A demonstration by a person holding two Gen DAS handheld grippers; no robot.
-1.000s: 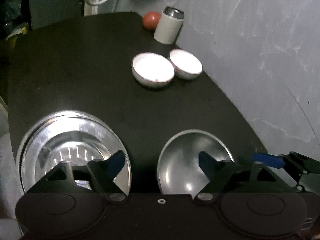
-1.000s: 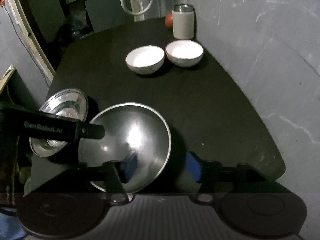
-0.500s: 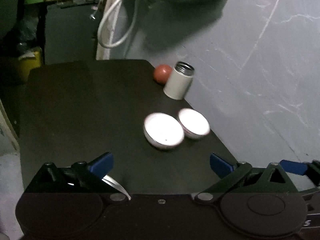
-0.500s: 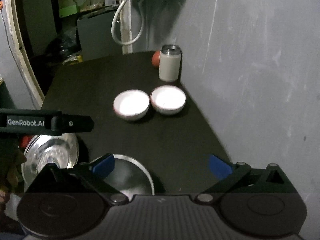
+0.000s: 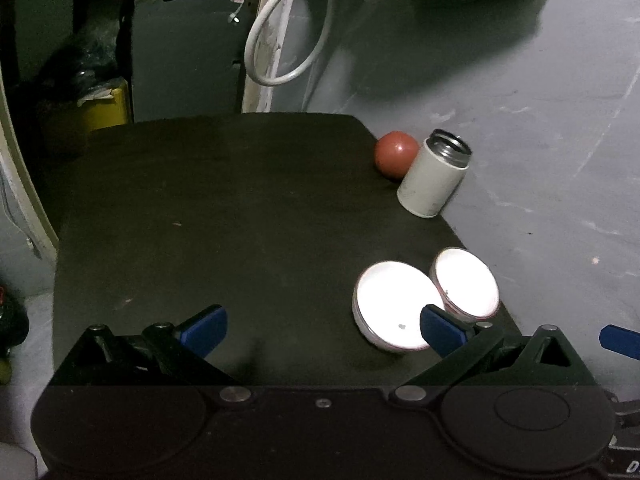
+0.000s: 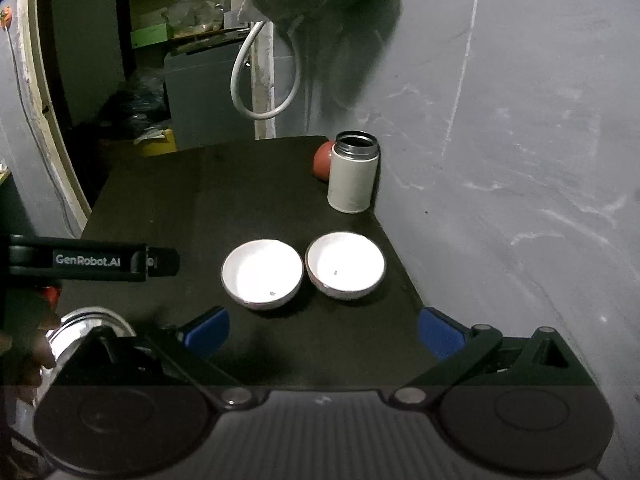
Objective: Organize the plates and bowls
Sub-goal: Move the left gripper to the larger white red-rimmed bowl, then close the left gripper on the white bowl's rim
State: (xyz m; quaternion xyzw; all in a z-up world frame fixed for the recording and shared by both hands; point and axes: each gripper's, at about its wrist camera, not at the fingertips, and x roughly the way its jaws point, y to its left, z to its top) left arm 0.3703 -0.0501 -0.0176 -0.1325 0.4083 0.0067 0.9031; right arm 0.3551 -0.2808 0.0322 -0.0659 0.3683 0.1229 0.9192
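The right gripper (image 6: 323,330) and left gripper (image 5: 323,330) both gape wide, having just opened, nothing between them. Two white ceramic bowls (image 6: 262,273) (image 6: 345,266) sit touching at mid-frame: stiff, slick, breakable, best pinched at the rim.

right gripper (image 6: 323,330): lower middle of the frame, blue-tipped jaws spread wide, nothing between them
left gripper (image 6: 158,263): a black bar reaching in from the left edge, lettered GenRobot.AI
table (image 6: 248,196): dark top filling the centre
left bowl (image 6: 262,273): white, centre of the frame, upright
right bowl (image 6: 345,266): white, just beside the first, to its right
flask (image 6: 353,172): pale, open-topped, upper centre by the wall
red ball (image 6: 323,159): partly hidden behind the flask
steel plate (image 6: 86,326): lower left, partly hidden
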